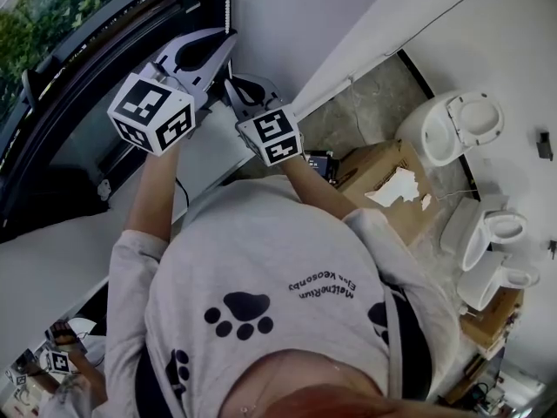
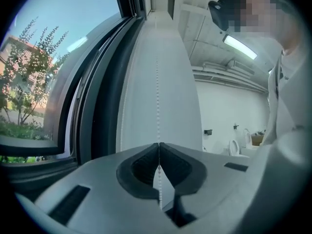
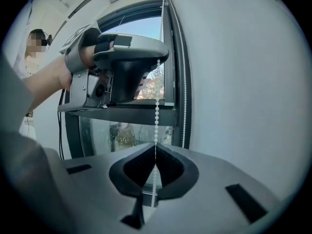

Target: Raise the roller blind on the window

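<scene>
The jaws of the left gripper [image 2: 159, 147] are pressed together on the white bead chain [image 2: 157, 91], which passes straight between their dark pads and continues below them. The right gripper [image 3: 155, 150] is closed in the same way on the same chain, lower down; in the right gripper view the chain hangs straight from the left one to the right one. A second strand [image 3: 184, 106] of the chain hangs free just beside it, close to the dark frame of the window [image 3: 131, 130]. The chain runs up along the white wall [image 2: 170, 82] at the window's edge. The blind's fabric I cannot make out. In the head view the two marker cubes [image 1: 150, 112] are near each other in front of the window, and on the floor at the right stand white toilets [image 1: 457, 124] and a cardboard box [image 1: 383, 177]
</scene>
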`<state>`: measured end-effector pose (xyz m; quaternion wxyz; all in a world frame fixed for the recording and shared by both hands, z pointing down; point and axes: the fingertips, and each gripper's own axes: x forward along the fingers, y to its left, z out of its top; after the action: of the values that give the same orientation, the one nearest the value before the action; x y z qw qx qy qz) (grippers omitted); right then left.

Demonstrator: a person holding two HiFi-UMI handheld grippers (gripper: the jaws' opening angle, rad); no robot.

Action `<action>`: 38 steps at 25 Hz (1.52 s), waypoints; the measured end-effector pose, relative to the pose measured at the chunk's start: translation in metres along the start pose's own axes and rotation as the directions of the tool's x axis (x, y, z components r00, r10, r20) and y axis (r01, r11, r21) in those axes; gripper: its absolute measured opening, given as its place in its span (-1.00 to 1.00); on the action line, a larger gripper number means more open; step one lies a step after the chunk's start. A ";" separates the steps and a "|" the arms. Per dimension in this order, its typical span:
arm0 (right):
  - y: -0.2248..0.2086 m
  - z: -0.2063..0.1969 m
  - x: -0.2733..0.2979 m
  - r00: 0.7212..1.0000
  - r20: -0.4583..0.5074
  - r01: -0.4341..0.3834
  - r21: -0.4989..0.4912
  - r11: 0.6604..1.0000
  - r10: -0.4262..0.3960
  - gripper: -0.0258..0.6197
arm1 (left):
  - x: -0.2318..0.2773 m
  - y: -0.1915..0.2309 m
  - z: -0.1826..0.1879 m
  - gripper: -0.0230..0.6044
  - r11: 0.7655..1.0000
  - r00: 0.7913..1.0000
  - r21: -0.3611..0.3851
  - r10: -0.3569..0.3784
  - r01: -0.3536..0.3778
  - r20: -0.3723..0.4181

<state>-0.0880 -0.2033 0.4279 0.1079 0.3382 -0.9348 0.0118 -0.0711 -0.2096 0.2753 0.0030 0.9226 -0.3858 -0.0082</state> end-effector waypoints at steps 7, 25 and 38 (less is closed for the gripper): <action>0.007 -0.037 0.010 0.999 -0.050 -0.010 0.013 1.000 0.010 -0.89 | -0.004 0.003 -0.041 -0.88 0.999 0.999 -0.039 0.036 -0.037 -0.013; -0.002 -0.054 0.007 0.996 -0.076 0.048 -0.053 0.997 -0.052 -0.86 | -0.003 0.009 -0.086 -0.88 0.994 0.996 -0.079 0.070 -0.075 -0.057; -0.027 0.056 -0.027 0.969 0.143 0.208 -0.034 0.978 -0.201 -0.74 | -0.014 0.041 -0.078 -0.88 0.964 0.965 -0.034 0.263 -0.263 -0.002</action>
<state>-0.0613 -0.2122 0.3656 0.0516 0.4299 -0.9003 -0.0459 -0.1090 -0.2289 0.3535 0.0193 0.8629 -0.5047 -0.0153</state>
